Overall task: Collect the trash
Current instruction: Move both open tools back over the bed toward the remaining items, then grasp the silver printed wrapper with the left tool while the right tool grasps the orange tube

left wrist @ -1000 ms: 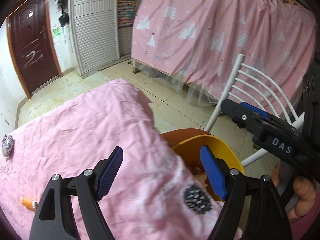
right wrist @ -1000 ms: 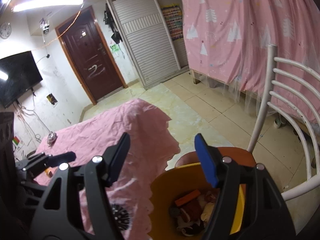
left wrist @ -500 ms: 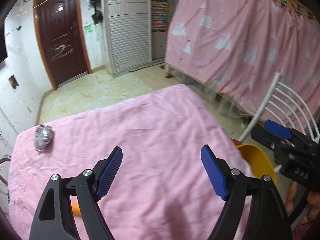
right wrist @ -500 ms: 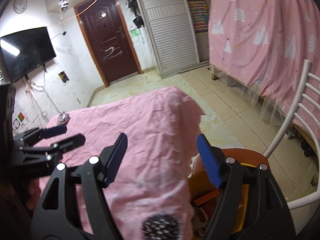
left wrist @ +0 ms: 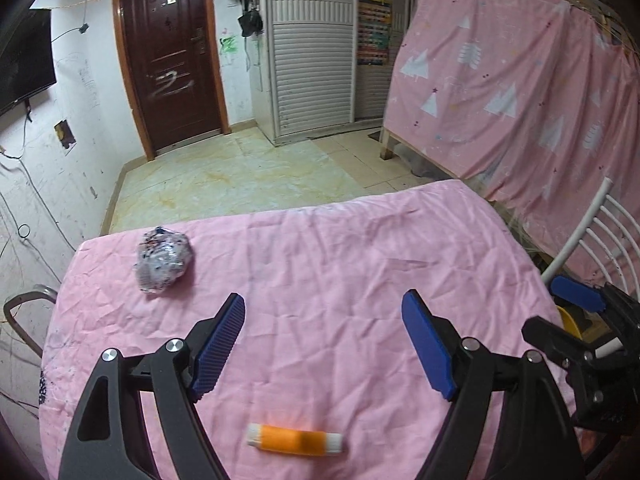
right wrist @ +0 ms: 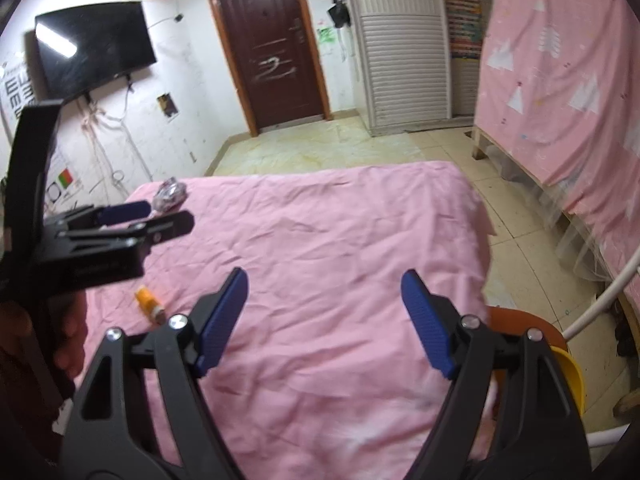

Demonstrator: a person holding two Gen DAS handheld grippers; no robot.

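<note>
In the left wrist view the left gripper (left wrist: 323, 344) hangs above a table draped in a wrinkled pink cloth (left wrist: 340, 264), its blue pads spread wide with nothing but cloth between them. Just below the gap lies an orange tube with white ends (left wrist: 295, 439), blurred, so any label on it cannot be read. Farther off, toward the table's far left corner, sits a crumpled silvery wrapper ball (left wrist: 163, 261), well apart from the tube. At the right edge the right gripper (left wrist: 560, 312) pokes in, largely cut off by the frame; behind it only a sliver of a yellow bin (left wrist: 570, 322) and some white chair bars (left wrist: 576, 240) show. In the right wrist view the right gripper (right wrist: 325, 320) is over the same cloth (right wrist: 320, 216), its jaws opening and empty. The left gripper (right wrist: 160, 220) enters from the left, out of focus, with the hand (right wrist: 40, 344) holding it dim and mostly cut off. The tube (right wrist: 149, 305) lies below that gripper, and the wrapper ball (right wrist: 170, 196) is partly hidden behind its tips. The yellow bin (right wrist: 572, 376) and an orange-brown seat (right wrist: 520, 318) peek out beside the right finger, the bin's contents hidden.
</note>
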